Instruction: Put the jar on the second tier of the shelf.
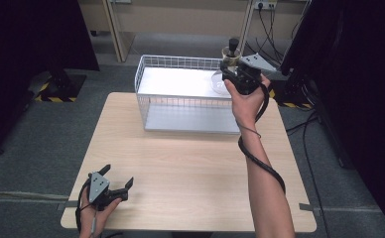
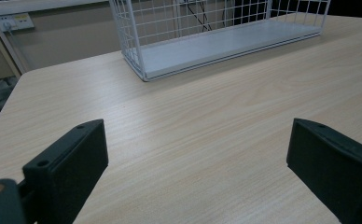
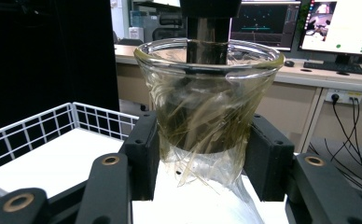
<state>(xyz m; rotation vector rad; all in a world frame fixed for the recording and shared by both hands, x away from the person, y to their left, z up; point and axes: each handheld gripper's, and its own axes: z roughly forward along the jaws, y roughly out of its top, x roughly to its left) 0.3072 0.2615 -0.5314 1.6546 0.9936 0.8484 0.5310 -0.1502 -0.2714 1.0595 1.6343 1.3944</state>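
Right gripper (image 3: 202, 154) is nearest the lens in its own view — its jaws pinch the neck of a glass flask (image 3: 209, 100) just below the flared rim. A black stopper (image 3: 208, 28) sits in the mouth, and the glass is streaked with pale, straw-like marks; I can't tell whether they are inside or on the wall.

Where it is: in the high view your right hand (image 1: 245, 96) holds the flask (image 1: 222, 79) in the air over the far right corner of the white wire basket (image 1: 178, 62), upright, round belly at about rim height. It is not resting on anything.

Progress, as I read it: the pick-up is done and the grip looks firm. Either you're about to lower it into the basket or you've just lifted it out, which one I can't tell. If it's going in, what's left is to lower it onto the white basket floor (image 3: 48, 165), let go, pull the hand clear.

Left gripper (image 1: 115, 187) sits idle at the near left corner of the table (image 1: 190, 163), jaws spread wide, nothing between them — the left gripper view confirms bare wood there.

Writing: none readable. No label on the flask or basket. Monitors (image 3: 337, 23) behind show windows, but the text is too small to read.
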